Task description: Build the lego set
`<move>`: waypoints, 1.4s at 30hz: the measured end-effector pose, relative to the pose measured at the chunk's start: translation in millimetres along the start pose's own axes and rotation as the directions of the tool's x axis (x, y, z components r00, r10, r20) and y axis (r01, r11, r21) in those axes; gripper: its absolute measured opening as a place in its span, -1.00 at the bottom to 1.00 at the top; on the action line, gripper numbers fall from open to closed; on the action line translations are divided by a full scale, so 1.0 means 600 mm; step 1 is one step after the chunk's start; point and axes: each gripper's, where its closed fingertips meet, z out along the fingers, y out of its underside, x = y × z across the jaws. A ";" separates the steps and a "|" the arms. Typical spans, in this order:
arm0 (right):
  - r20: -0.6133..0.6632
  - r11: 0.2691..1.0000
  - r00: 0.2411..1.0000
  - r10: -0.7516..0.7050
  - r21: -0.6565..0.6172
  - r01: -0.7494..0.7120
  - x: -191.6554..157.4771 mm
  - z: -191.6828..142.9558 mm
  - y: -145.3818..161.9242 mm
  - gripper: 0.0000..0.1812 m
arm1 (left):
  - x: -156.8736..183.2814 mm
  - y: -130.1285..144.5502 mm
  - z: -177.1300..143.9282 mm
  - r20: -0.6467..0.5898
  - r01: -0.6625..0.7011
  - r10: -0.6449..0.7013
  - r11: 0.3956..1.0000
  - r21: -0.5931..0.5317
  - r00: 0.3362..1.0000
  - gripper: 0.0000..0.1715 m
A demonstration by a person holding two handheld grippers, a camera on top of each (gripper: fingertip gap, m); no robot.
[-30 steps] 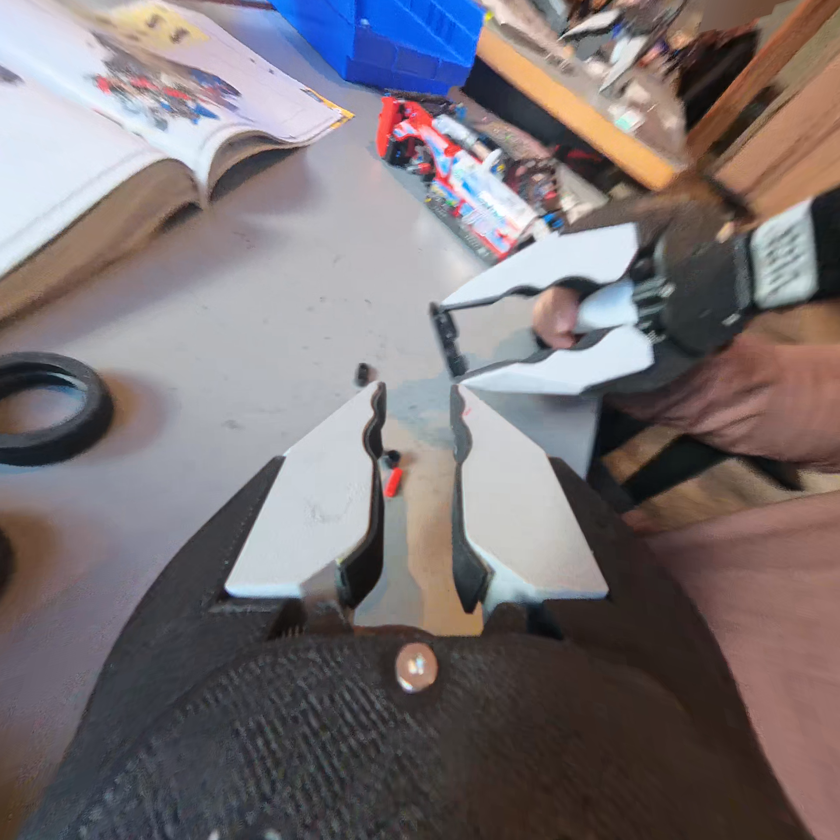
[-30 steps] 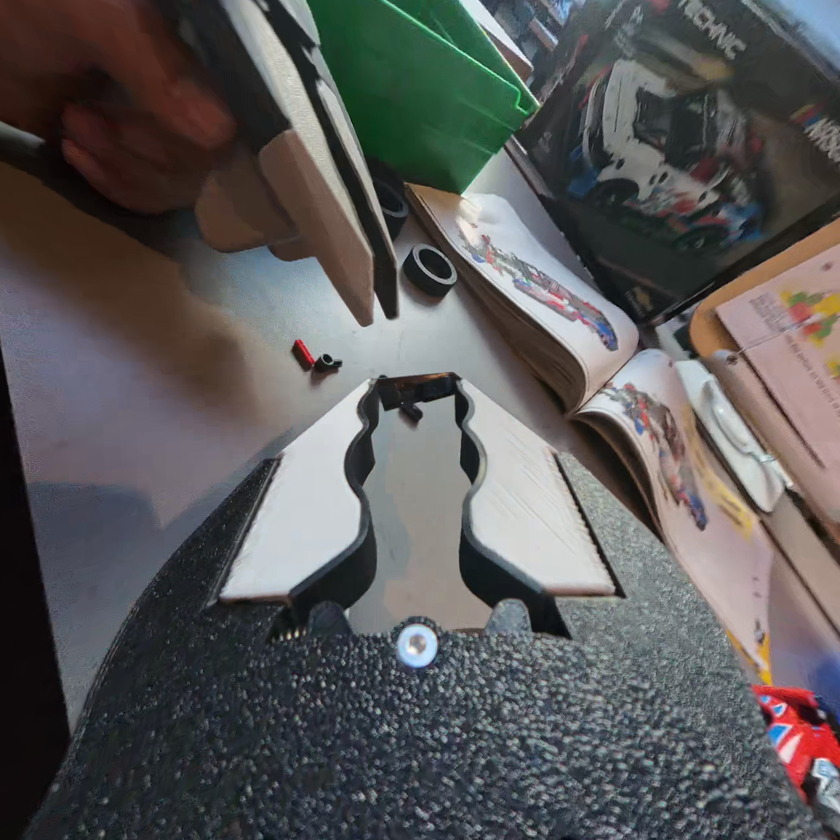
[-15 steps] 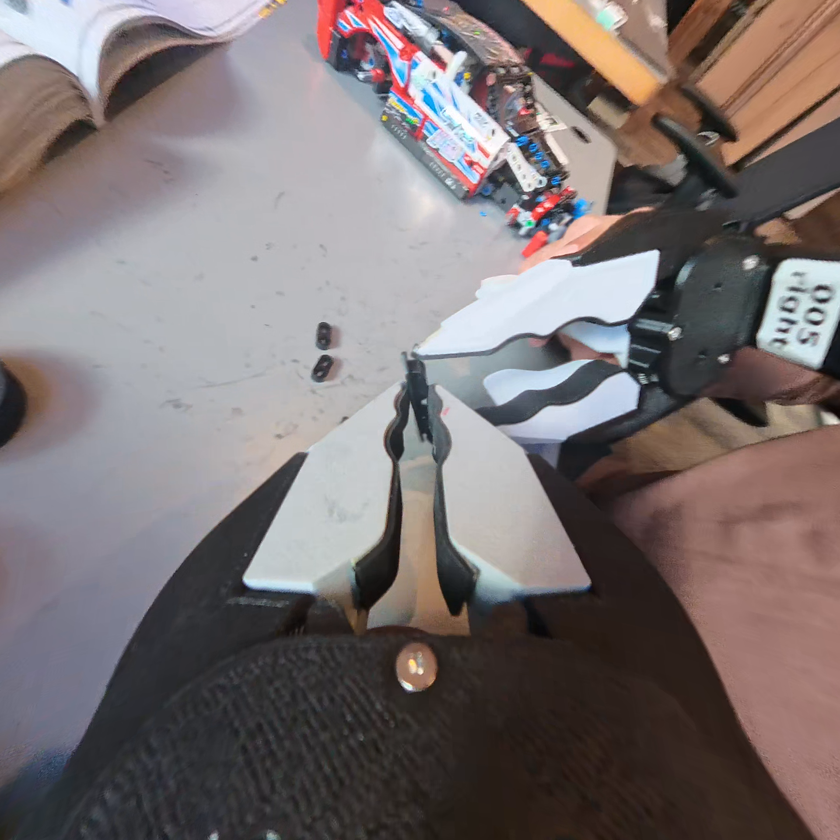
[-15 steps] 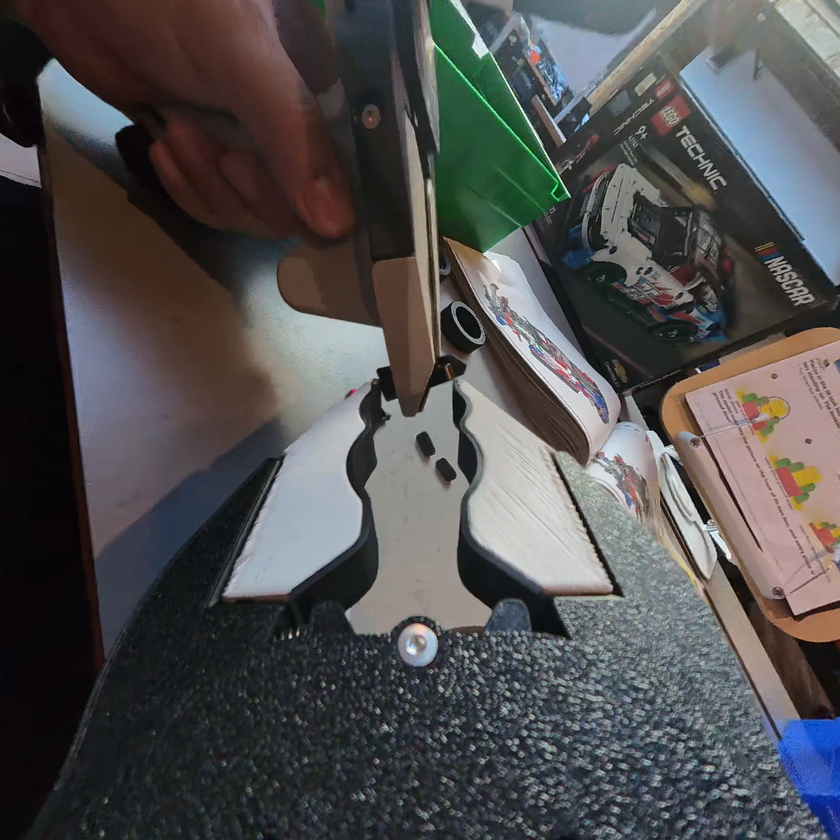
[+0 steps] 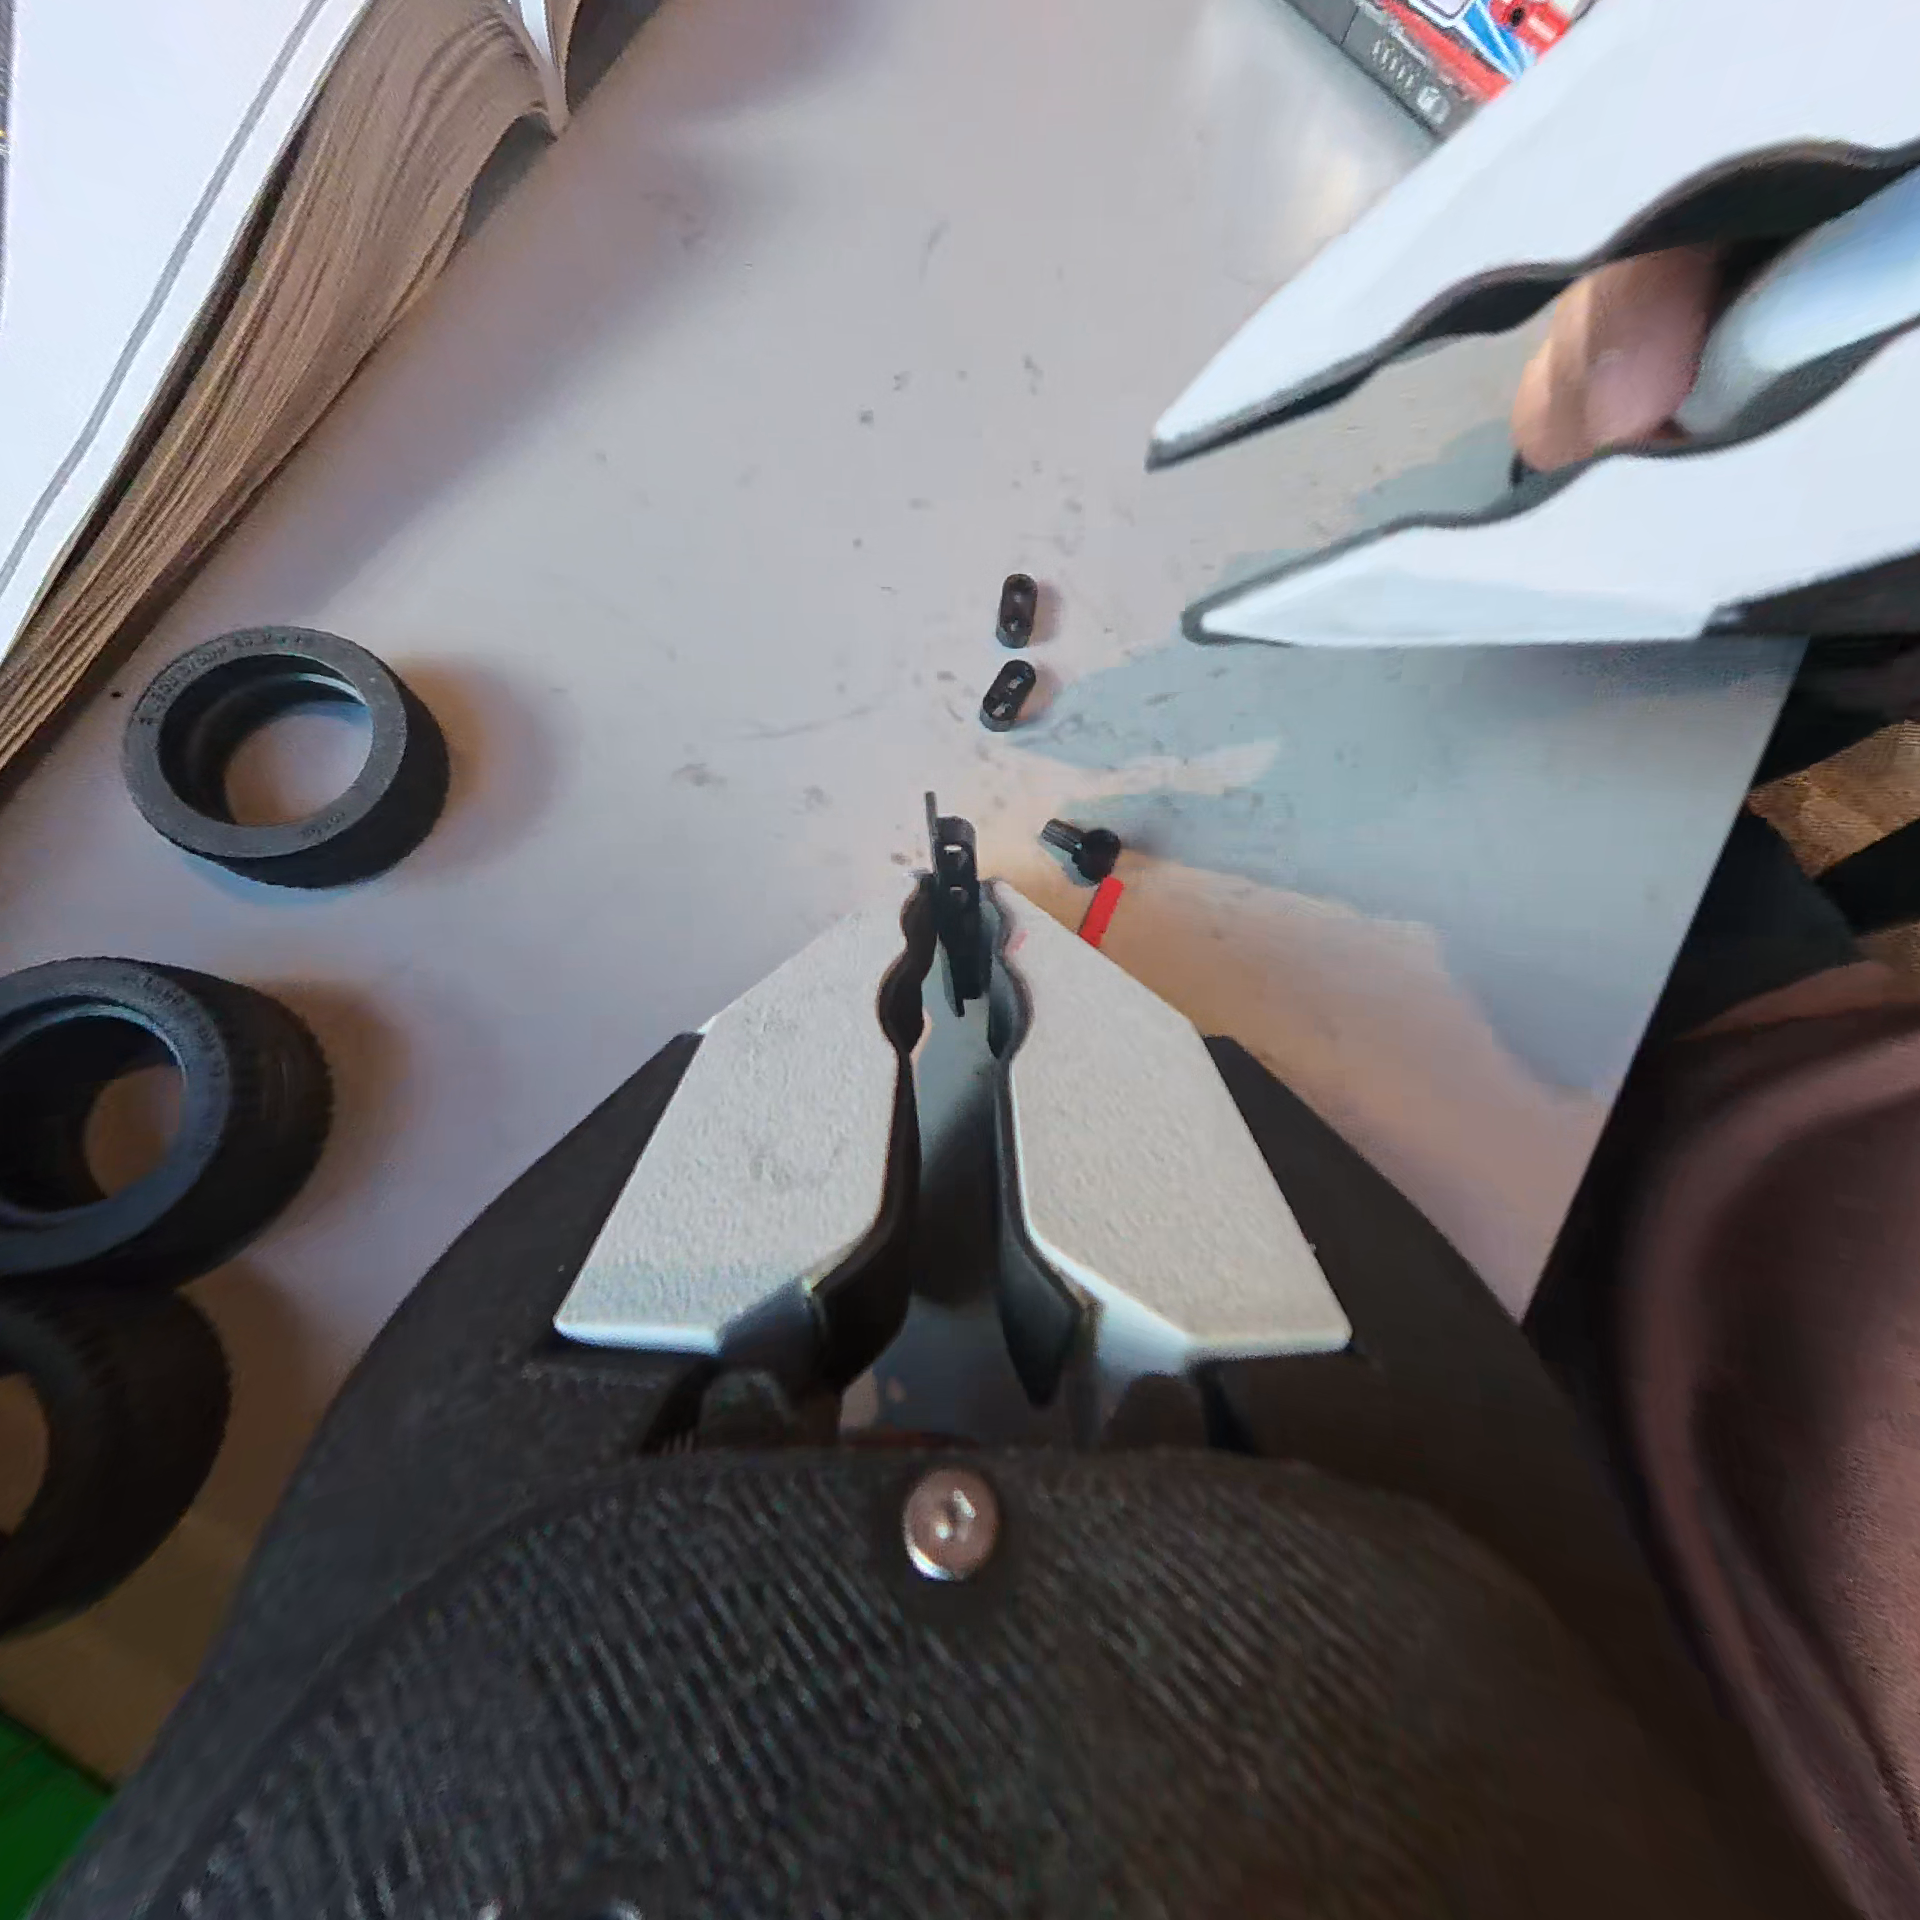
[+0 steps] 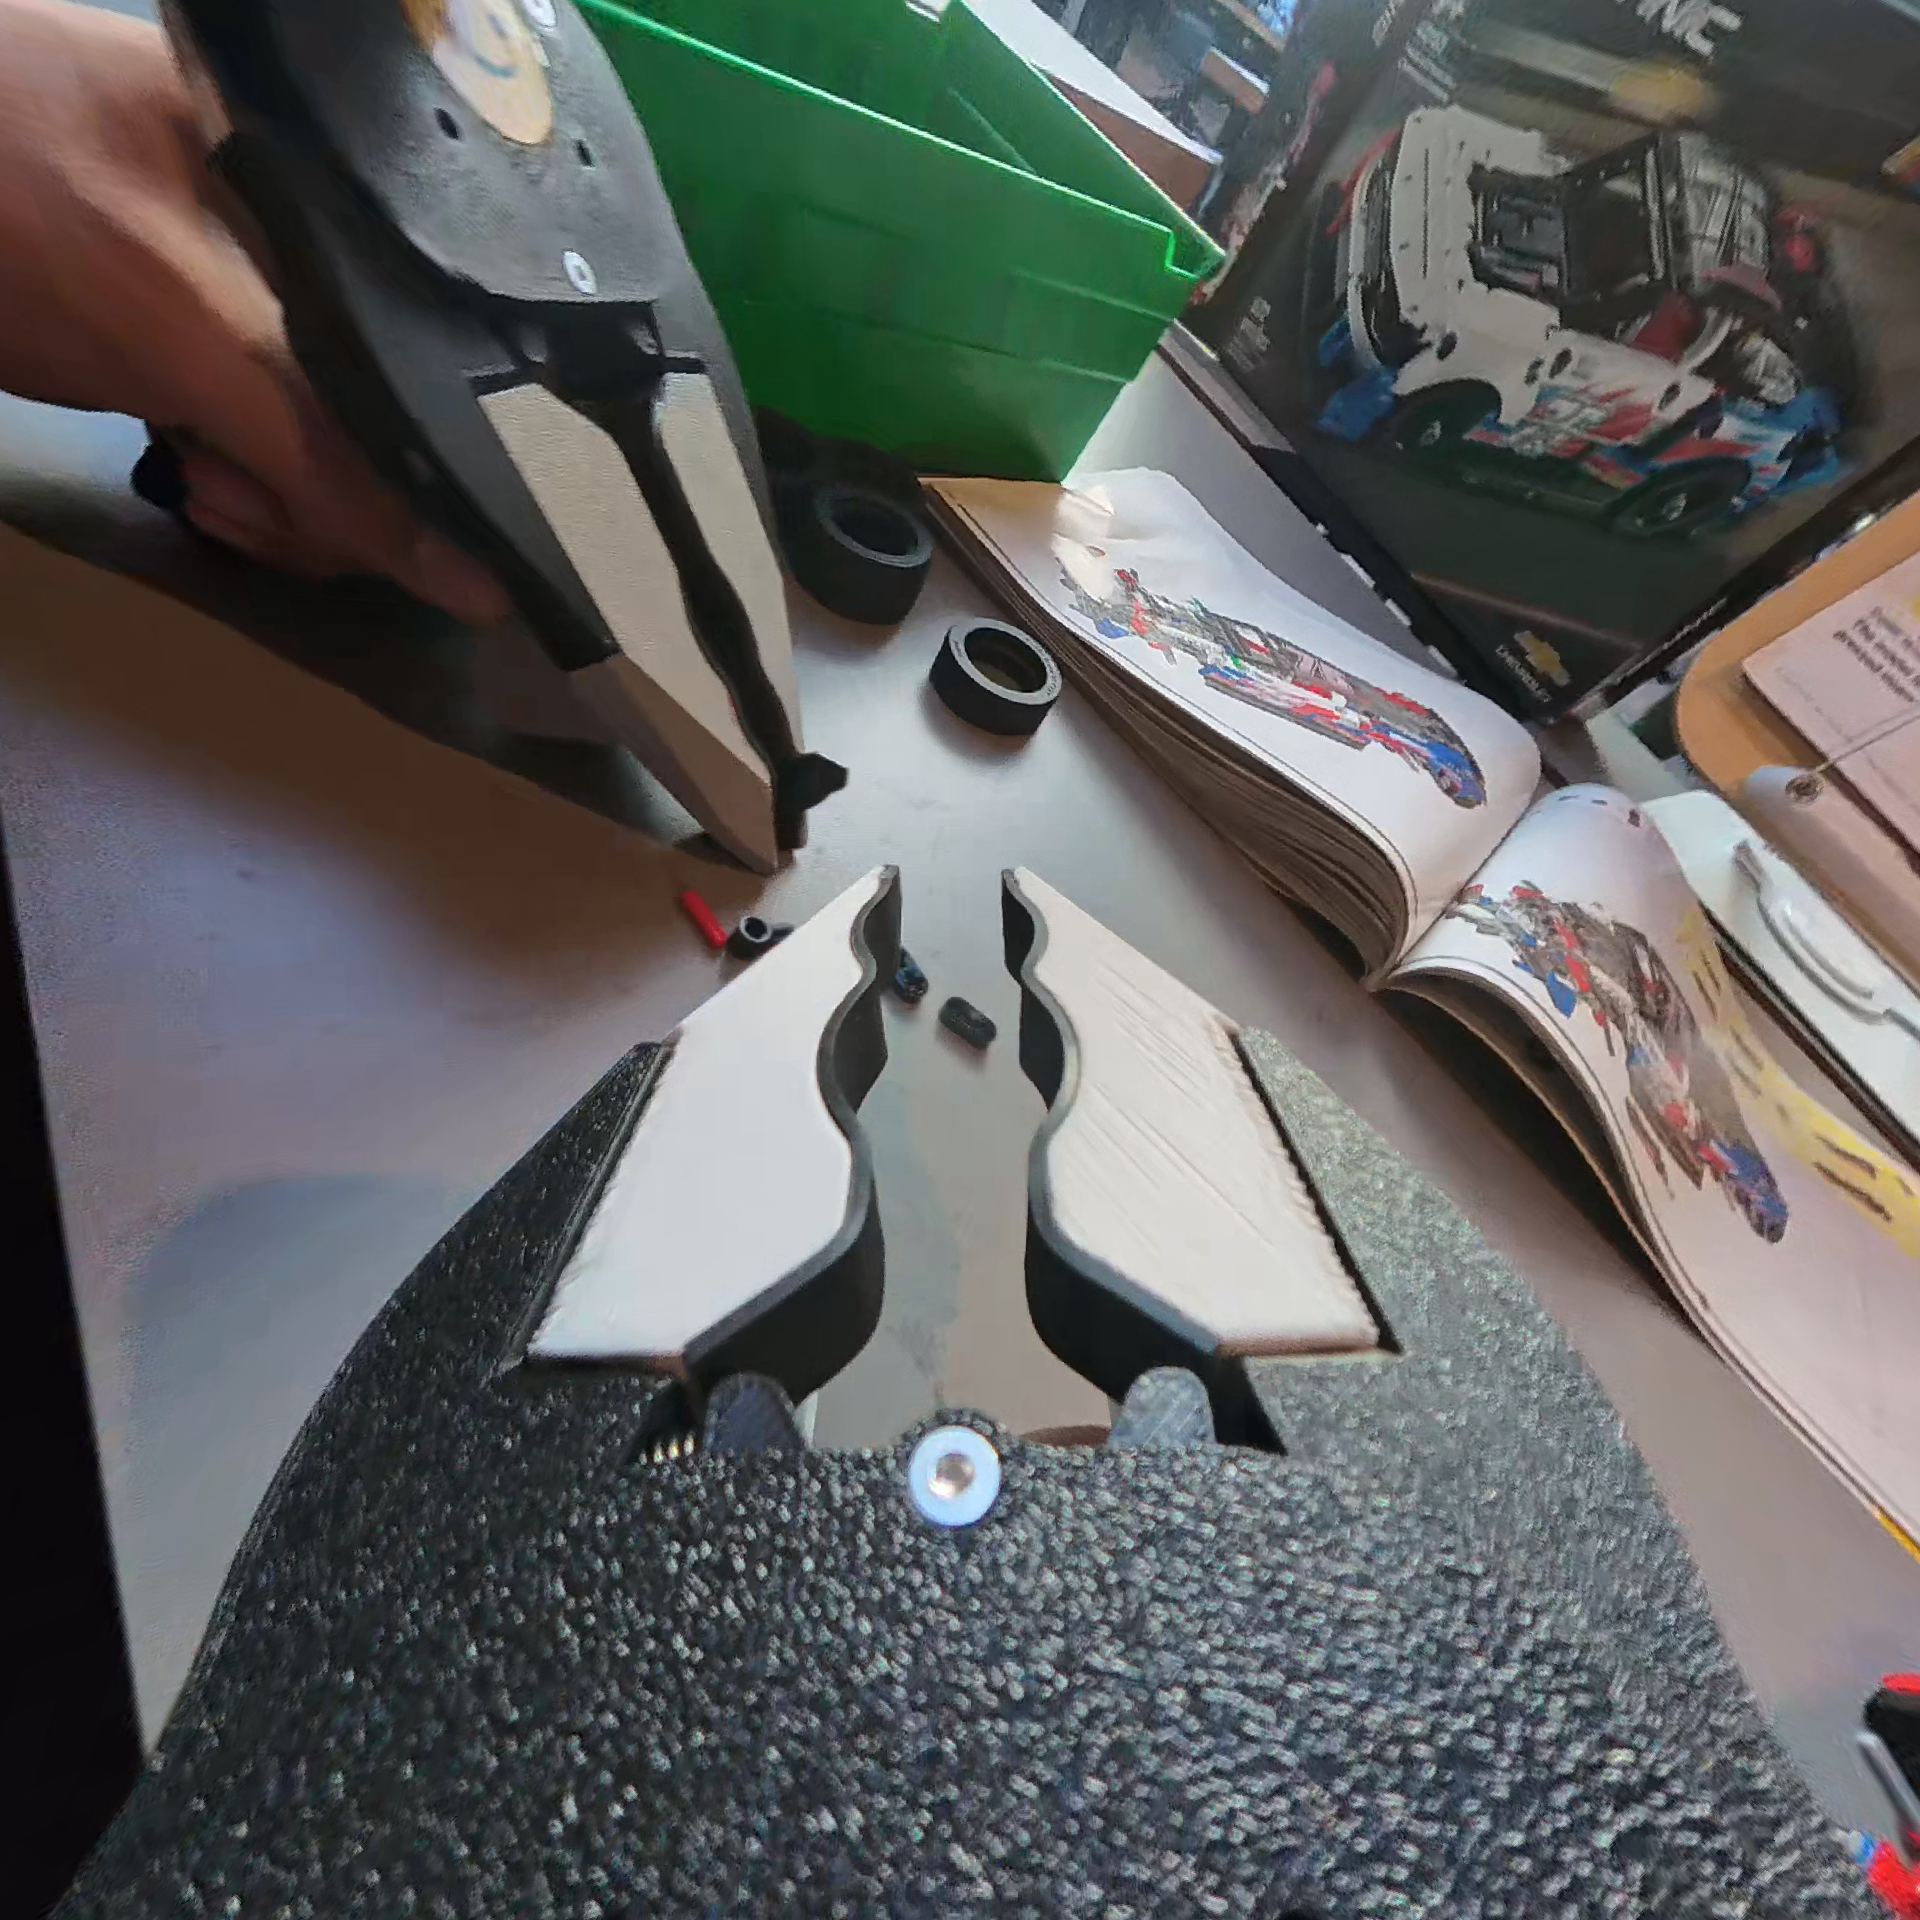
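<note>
Lego beam (image 5: 956,914), black, one piece, is clamped edge-on between the left gripper (image 5: 954,904) tips above the grey table (image 5: 623,468). Loose near the table's front edge: two black links (image 5: 1013,608) (image 5: 1006,694), one black pin (image 5: 1081,847), one red pin (image 5: 1099,909). Right gripper (image 6: 948,883) is spread and empty; 1.0 s ago it held the beam. Three black tyres (image 5: 281,753) (image 5: 145,1112) (image 5: 94,1455) lie left; one open manual (image 6: 1351,748), green bins (image 6: 914,270) and set box (image 6: 1610,312) line the far edge

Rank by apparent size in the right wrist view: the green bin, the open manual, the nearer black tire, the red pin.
1. Open manual and green bin: similar, so unranked.
2. Nearer black tire.
3. Red pin.
</note>
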 end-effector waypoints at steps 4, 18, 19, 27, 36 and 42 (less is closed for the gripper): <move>0.011 0.998 0.998 0.069 -0.001 -0.069 0.015 0.000 0.004 -0.79 | -0.003 -0.002 0.001 0.013 0.011 -0.012 1.000 0.004 1.000 -0.95; 0.004 0.999 0.999 0.037 -0.026 -0.037 0.012 0.005 0.010 -0.79 | -0.002 -0.011 -0.006 0.027 -0.012 0.010 0.999 0.053 1.000 -0.96; 0.004 0.999 0.999 0.038 -0.029 -0.038 0.012 0.005 0.010 -0.79 | -0.001 -0.013 -0.007 0.025 -0.014 0.012 0.998 0.060 1.000 -0.96; 0.012 0.998 0.999 0.046 -0.034 -0.046 0.013 0.006 0.012 -0.79 | 0.003 -0.016 -0.011 0.017 -0.023 0.022 0.997 0.080 1.000 -0.96; 0.066 0.992 0.990 0.125 -0.013 -0.125 0.020 0.004 0.009 -0.79 | -0.003 -0.035 -0.016 -0.022 0.025 -0.022 0.989 0.143 1.000 -0.96; 0.077 0.981 0.978 0.193 -0.010 -0.192 0.031 0.003 0.010 -0.79 | -0.011 -0.046 -0.019 -0.057 0.083 -0.074 0.980 0.180 0.996 -0.96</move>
